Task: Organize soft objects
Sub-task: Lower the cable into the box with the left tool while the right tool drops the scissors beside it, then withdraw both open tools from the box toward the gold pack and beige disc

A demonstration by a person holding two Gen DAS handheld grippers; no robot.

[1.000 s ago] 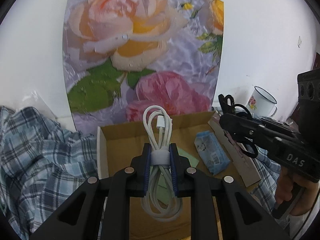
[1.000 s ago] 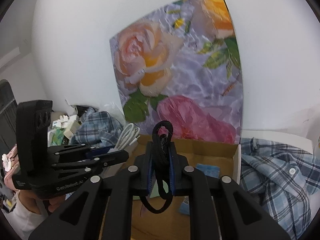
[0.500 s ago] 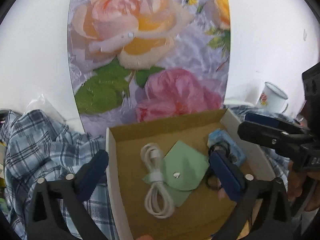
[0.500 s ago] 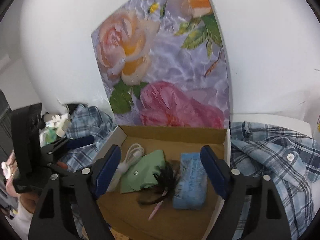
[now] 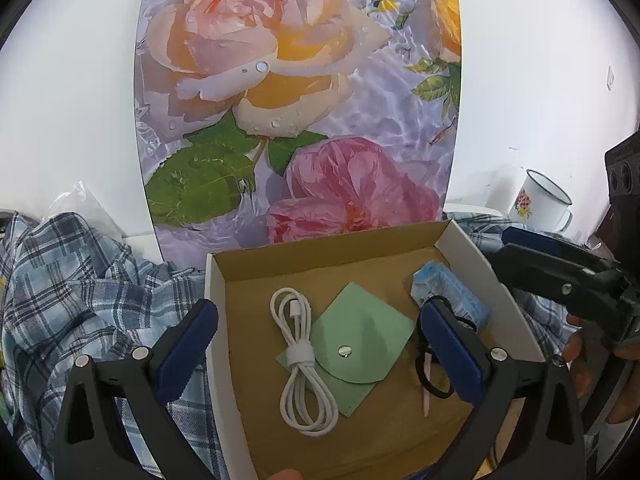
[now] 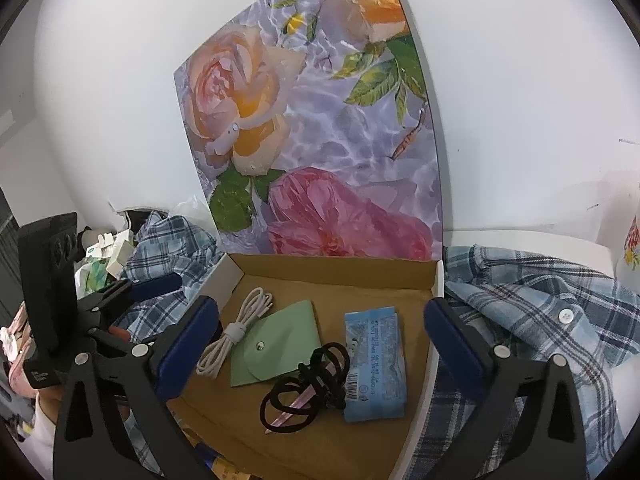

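An open cardboard box (image 5: 218,320) holds a coiled white cable (image 5: 304,360), a green snap pouch (image 5: 360,340), a bunch of black hair ties (image 6: 308,384) with a pink stick, and a blue tissue pack (image 6: 374,360). My left gripper (image 5: 316,312) hangs open above the cable and pouch, touching neither. My right gripper (image 6: 322,308) is over the hair ties and tissue pack; its jaws are opening and the pads press on nothing. The cable (image 6: 236,332) lies at the box's left, partly on the pouch (image 6: 276,344).
The box's flowered lid (image 5: 300,100) stands upright behind it against a white wall. A blue plaid shirt (image 5: 80,300) is bunched on both sides of the box (image 6: 540,320). A white enamel mug (image 5: 540,204) stands at the far right. Small clutter (image 6: 104,256) lies far left.
Both grippers opened. The left one dropped the white cable into the box beside the pouch. The right one let the black hair ties fall next to the tissue pack.
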